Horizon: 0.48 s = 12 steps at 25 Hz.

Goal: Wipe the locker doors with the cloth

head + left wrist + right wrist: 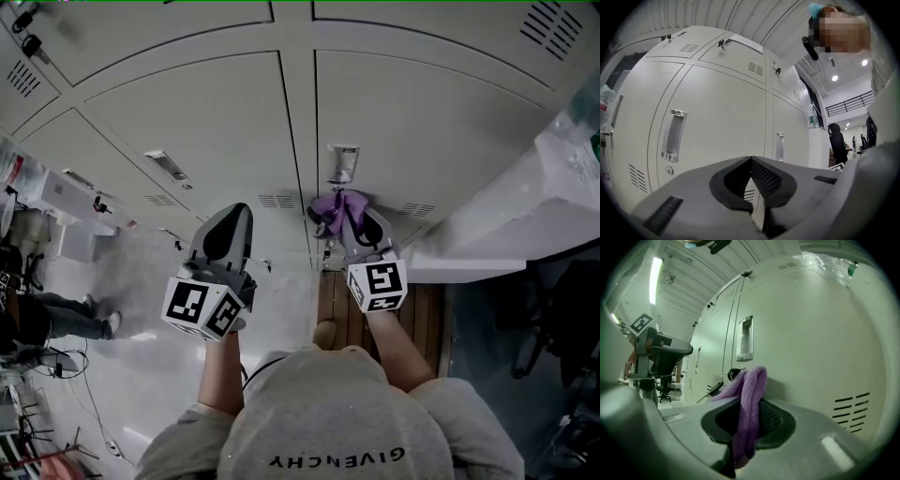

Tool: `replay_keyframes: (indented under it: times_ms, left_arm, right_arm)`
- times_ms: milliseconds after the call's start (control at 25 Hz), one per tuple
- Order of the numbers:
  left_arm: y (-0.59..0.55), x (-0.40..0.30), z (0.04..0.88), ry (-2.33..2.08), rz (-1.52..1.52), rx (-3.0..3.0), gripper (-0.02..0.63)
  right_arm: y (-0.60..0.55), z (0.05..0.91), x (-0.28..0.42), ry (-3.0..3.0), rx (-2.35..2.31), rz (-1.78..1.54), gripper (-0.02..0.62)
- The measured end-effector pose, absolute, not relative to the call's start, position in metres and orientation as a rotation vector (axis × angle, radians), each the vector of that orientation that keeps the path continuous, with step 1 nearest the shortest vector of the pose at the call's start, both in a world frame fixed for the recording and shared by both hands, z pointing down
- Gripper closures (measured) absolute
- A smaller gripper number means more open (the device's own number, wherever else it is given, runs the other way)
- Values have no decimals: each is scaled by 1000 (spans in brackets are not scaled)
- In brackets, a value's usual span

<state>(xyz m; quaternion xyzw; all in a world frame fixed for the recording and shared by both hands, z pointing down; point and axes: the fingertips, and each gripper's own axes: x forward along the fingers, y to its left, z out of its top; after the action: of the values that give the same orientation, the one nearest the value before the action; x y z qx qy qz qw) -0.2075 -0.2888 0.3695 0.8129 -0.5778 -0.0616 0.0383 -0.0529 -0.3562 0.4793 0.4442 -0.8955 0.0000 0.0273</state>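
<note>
Right tool [358, 227]: clenched on folded purple terry cloth [752, 380], up against or just off pale grey metal locker door [412, 131], 6 o'clock of recessed steel handle [343, 164]. Left tool [751, 161]: clenched, empty, at 9 o'clock. Looks like wiping underway; next, press flat, sweep across panel.

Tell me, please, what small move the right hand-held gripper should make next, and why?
Probably press the purple cloth against the locker door and start a short stroke: the right hand-held gripper is shut on the cloth, whose folded end sits just below the recessed handle, close to the door.
</note>
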Motion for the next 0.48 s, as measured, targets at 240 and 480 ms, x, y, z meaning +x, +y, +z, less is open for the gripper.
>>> replay_keyframes:
  times_ms: [240, 480]
  left_arm:
    - [-286, -212, 368, -1800, -167, 2457, 607]
    - [-288, -205, 368, -1784, -164, 2482, 607]
  right_arm:
    - [-353, 497, -75, -2776, 1301, 134, 535]
    - [-359, 498, -76, -2726, 1303, 106, 538]
